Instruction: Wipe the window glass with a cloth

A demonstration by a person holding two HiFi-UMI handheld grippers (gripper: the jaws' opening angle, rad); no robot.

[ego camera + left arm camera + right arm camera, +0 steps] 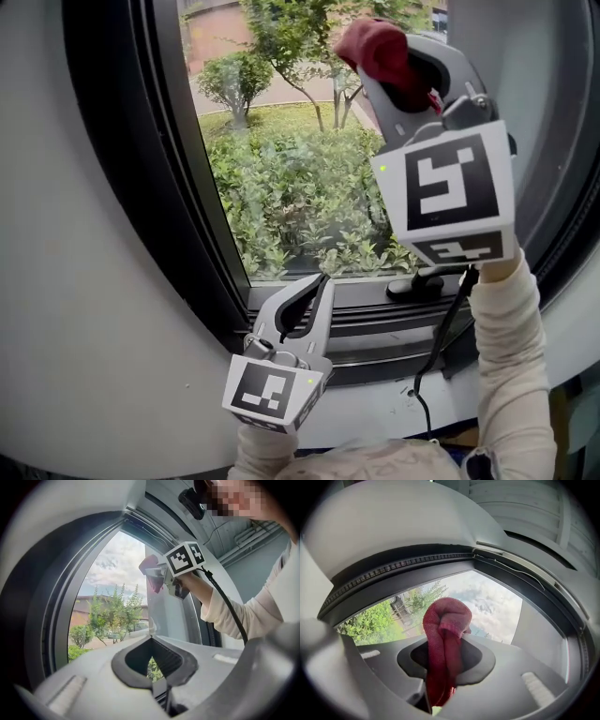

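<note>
Clamped on a dark red terry cloth (446,616), the jaws of the right gripper (446,641) hold it near the top right corner of the clear window glass (300,178). Left gripper (151,644), jaws together and empty, is by the bottom edge. Hard rubbing may drag the cloth out, I think.

We see a dark red terry cloth (380,52), a black-and-white square-patterned cube (448,187), a black curved window frame (150,187), green leafy shrubs (300,197) outside.
</note>
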